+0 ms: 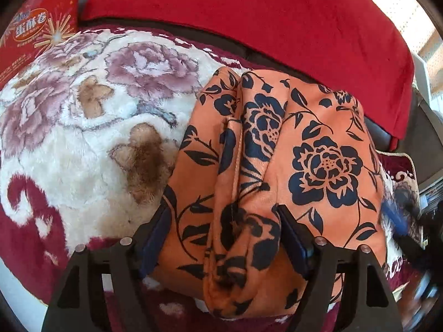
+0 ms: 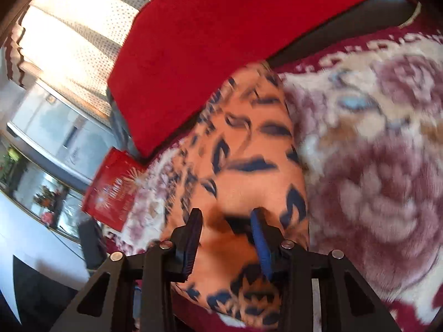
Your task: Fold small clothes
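An orange garment with dark blue flowers (image 1: 277,166) lies folded lengthwise on a plush floral blanket (image 1: 83,127). My left gripper (image 1: 223,213) is open, its jaws wide on either side of the garment's near end, with a bunched fold between them. In the blurred right wrist view the same garment (image 2: 249,166) lies under my right gripper (image 2: 227,215), which is open with its jaws partly apart above the cloth. The right gripper shows as a blurred blue and black shape at the right edge of the left wrist view (image 1: 409,221).
A red cushion (image 1: 249,22) lies behind the garment. A red snack box (image 1: 30,33) stands at the blanket's far left, also seen in the right wrist view (image 2: 113,188). A bright curtained window (image 2: 72,41) and a white cabinet (image 2: 41,127) are beyond.
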The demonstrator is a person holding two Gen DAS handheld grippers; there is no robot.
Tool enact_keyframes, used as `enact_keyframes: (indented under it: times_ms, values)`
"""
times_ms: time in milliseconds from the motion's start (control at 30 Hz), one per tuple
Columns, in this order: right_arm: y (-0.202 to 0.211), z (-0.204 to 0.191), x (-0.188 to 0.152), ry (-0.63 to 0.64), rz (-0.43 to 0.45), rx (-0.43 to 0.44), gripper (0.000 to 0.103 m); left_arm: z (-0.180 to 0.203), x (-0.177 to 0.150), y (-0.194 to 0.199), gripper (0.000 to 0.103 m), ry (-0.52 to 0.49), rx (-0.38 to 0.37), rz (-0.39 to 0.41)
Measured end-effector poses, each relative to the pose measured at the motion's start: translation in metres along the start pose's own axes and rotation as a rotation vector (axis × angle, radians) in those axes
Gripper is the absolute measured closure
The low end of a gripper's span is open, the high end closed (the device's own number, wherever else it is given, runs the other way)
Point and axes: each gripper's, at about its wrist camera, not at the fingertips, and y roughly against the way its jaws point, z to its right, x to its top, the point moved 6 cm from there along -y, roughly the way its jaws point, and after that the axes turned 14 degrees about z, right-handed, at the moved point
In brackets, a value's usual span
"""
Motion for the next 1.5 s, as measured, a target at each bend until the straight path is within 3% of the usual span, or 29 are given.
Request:
enact_keyframes:
  times_ms: [100,167,233,333,367,467,533,600,633,733,833,900,1033,1133,1233,1300,1367,1400,1500]
  values:
    - [-0.008,-0.008,0.038,0.012,0.066,-0.014,0.063,0.005,0.0,0.0,0.023,-0.034,0.021,0.02]
    - [-0.029,-0.013,0.055,0.024,0.022,-0.03,0.063,0.008,0.0,-0.002,0.018,-0.052,0.035,0.023]
    - [-0.063,-0.008,0.066,0.059,-0.015,-0.13,0.063,0.009,-0.001,-0.005,0.013,-0.046,0.043,0.015]
    - [-0.122,0.021,0.057,0.098,-0.15,-0.255,0.063,0.003,-0.004,-0.008,0.0,-0.037,0.071,0.004]
    - [-0.131,0.03,0.056,0.082,-0.148,-0.267,0.063,0.0,-0.006,-0.009,0.0,0.002,0.057,-0.007]
    - [-0.128,0.022,0.064,0.108,-0.147,-0.285,0.063,-0.009,-0.006,-0.006,0.0,0.074,0.014,-0.054]
    - [-0.123,0.0,0.07,0.204,-0.101,-0.271,0.062,-0.01,0.002,0.009,0.0,0.014,0.049,-0.003]
    - [-0.121,-0.037,0.068,0.238,-0.082,-0.17,0.062,-0.008,0.007,0.023,0.0,-0.033,0.074,0.059]
    - [-0.12,-0.055,0.063,0.257,-0.096,-0.116,0.062,-0.009,0.008,0.029,0.0,-0.046,0.089,0.082]
    - [-0.139,-0.088,0.044,0.351,-0.152,-0.08,0.062,-0.012,0.006,0.026,0.0,-0.072,0.127,0.071]
    - [-0.19,-0.071,0.011,0.366,-0.31,-0.176,0.063,-0.015,-0.005,0.009,0.0,-0.091,0.146,-0.004]
    - [-0.201,-0.059,0.005,0.373,-0.322,-0.189,0.065,-0.02,-0.002,0.011,0.0,-0.055,0.129,-0.009]
    - [-0.18,-0.073,0.02,0.296,-0.266,-0.143,0.065,-0.017,0.002,0.022,0.0,-0.054,0.106,0.015]
    - [-0.124,-0.079,0.034,0.262,-0.163,-0.076,0.062,-0.013,0.006,0.043,0.0,-0.063,0.093,0.077]
    - [-0.062,-0.071,0.038,0.273,-0.075,-0.073,0.06,-0.012,0.01,0.045,0.0,-0.057,0.081,0.116]
    - [-0.04,-0.059,0.029,0.301,-0.066,-0.09,0.059,-0.009,0.003,0.034,0.0,-0.095,0.118,0.068]
    - [-0.028,-0.034,0.002,0.279,-0.123,-0.121,0.059,-0.004,-0.01,0.017,0.0,-0.125,0.139,-0.015]
    - [-0.026,-0.025,-0.009,0.278,-0.144,-0.125,0.058,-0.003,-0.012,0.017,0.0,-0.111,0.139,-0.01]
    - [-0.01,-0.023,-0.02,0.323,-0.068,-0.114,0.059,0.002,-0.006,0.029,0.0,-0.165,0.181,0.044]
